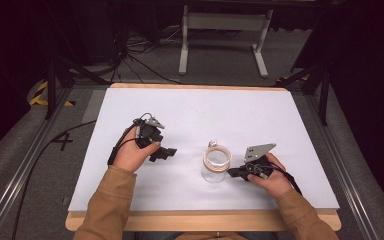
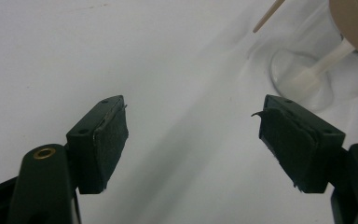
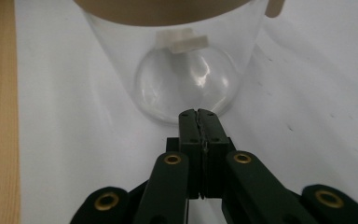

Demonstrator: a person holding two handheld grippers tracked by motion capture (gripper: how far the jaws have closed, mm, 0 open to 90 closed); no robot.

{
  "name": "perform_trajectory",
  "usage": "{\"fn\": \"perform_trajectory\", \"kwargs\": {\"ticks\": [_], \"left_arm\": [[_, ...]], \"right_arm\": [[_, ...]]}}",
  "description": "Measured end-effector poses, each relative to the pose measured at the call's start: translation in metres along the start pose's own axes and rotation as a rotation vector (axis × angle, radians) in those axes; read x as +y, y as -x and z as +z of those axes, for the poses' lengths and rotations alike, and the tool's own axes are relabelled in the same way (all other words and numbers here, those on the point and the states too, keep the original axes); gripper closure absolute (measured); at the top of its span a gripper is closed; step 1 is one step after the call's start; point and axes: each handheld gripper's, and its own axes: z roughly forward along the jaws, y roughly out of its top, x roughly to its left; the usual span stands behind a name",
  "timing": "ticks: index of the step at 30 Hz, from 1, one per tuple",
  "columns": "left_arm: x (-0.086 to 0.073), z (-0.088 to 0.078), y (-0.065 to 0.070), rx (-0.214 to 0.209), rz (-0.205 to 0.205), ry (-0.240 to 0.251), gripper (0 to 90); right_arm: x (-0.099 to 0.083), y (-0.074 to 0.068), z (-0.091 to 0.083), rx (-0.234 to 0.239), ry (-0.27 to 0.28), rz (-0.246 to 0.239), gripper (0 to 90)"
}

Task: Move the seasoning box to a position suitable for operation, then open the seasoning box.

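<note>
High view: clear jar (image 1: 215,167) upright on white table (image 1: 195,110). Left gripper (image 1: 169,152) jaws wide, empty; right gripper (image 1: 231,172) jaws pressed together, empty, just beside jar.

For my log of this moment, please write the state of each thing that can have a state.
Left gripper: open, fingers far apart, empty, above the white sheet.
Right gripper: shut, fingers pressed together, empty, tips near the jar's base.
Clear jar: upright, tan band around its rim, a small white piece inside.
</note>
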Motion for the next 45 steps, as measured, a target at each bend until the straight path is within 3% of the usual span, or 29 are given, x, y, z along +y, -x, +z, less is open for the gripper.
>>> {"fn": "perform_trajectory", "kwargs": {"ticks": [5,10,13,16,17,18,19,21,30,35,38,45], "left_arm": [[0.001,0.000,0.000,0.004,0.009,-0.006,24.1],[0.003,-0.001,0.002,0.038,0.017,0.018,28.2],[0.005,-0.003,0.003,0.030,0.030,0.035,30.7],[0.009,-0.009,0.006,0.034,0.048,0.055,40.2],[0.012,-0.012,0.007,0.024,0.057,0.079,44.5],[0.014,-0.014,0.009,0.006,0.060,0.104,44.5],[0.018,-0.017,0.013,-0.025,0.072,0.137,51.0],[0.021,-0.018,0.015,-0.050,0.073,0.159,58.4],[0.043,-0.015,0.025,-0.137,0.105,0.286,65.9],[0.051,-0.002,0.027,-0.176,0.102,0.284,70.6],[0.057,0.009,0.027,-0.228,0.088,0.305,76.7],[0.067,0.035,0.036,-0.251,0.099,0.274,80.0]], "right_arm": [[0.003,-0.004,0.002,0.002,-0.008,-0.015,89.7],[0.002,-0.003,0.002,0.010,-0.006,-0.011,89.7],[0.003,-0.003,-0.001,0.008,0.000,-0.005,89.7],[0.003,0.000,-0.013,-0.021,0.011,0.006,89.6],[0.000,0.003,-0.025,-0.043,0.034,0.028,89.7],[0.000,0.003,-0.025,-0.043,0.034,0.028,89.7],[-0.003,0.006,-0.036,-0.062,0.055,0.046,89.6],[-0.006,0.007,-0.044,-0.079,0.072,0.059,89.6],[-0.016,0.003,-0.065,-0.125,0.105,0.083,89.5],[-0.023,-0.002,-0.072,-0.137,0.113,0.099,89.5],[-0.026,-0.006,-0.072,-0.142,0.113,0.106,89.4],[-0.033,-0.013,-0.073,-0.148,0.103,0.116,89.3]]}}
